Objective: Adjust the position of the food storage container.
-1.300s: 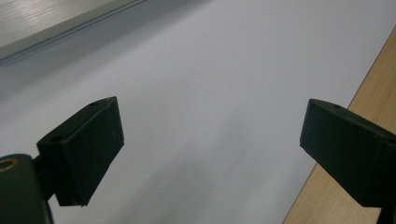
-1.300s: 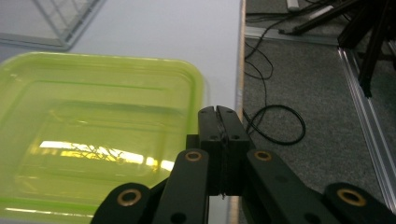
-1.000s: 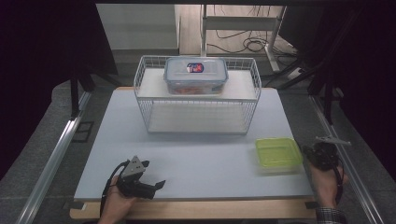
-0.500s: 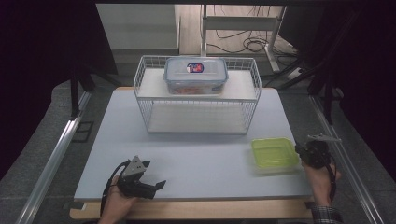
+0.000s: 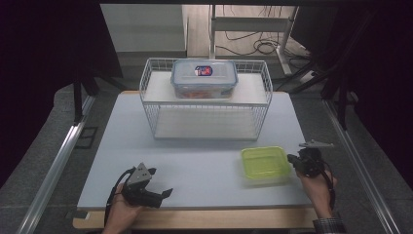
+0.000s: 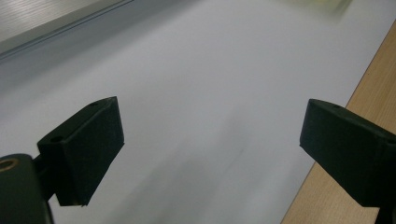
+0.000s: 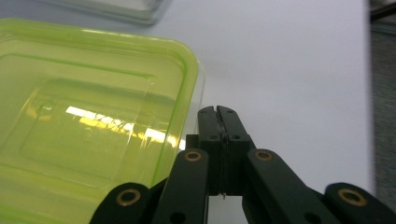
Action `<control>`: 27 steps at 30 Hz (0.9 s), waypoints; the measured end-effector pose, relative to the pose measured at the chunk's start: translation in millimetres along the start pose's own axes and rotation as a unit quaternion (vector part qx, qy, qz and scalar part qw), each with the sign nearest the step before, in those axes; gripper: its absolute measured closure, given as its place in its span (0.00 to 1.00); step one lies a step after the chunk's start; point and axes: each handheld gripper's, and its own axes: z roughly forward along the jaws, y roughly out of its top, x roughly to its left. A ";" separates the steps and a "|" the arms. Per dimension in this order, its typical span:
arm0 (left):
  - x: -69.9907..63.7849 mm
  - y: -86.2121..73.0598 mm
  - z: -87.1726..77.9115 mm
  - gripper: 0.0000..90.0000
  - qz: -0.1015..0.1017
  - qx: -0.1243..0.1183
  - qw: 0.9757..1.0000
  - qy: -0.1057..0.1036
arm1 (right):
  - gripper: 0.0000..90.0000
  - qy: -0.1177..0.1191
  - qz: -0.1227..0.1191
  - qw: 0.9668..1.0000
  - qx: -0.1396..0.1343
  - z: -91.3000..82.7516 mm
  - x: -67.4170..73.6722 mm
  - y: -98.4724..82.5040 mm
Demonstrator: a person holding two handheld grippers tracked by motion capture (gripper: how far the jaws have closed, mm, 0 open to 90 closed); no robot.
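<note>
Beside the shallow lime-green plastic container (image 5: 265, 164), your right gripper (image 7: 218, 116)

Jaws pressed together, empty; container just left. Your left gripper (image 6: 210, 149) gapes, well apart.

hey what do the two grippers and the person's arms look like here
Both grippers are black. The left gripper carries a grey three-cornered plate and a black cable; its jaws are blocky black pads. The right gripper has black linkage arms with brass-coloured rivets and narrow flat jaws, plus a cable along the wrist. A dark checked cuff shows at the right wrist.
</note>
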 end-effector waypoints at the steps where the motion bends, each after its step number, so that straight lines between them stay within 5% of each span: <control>1: -0.1 0.0 0.0 0.07 0.001 0.000 1.000 0.000 | 0.99 0.004 -0.003 1.000 0.001 0.7 4.1 0.6; 12: -0.4 0.1 0.1 0.07 0.001 0.001 1.000 0.000 | 0.98 0.060 -0.057 0.997 0.008 10.3 59.5 6.1; 27: -0.9 0.3 -0.3 0.07 0.002 0.001 1.000 0.000 | 0.97 0.117 -0.088 0.989 0.008 23.2 108.2 12.0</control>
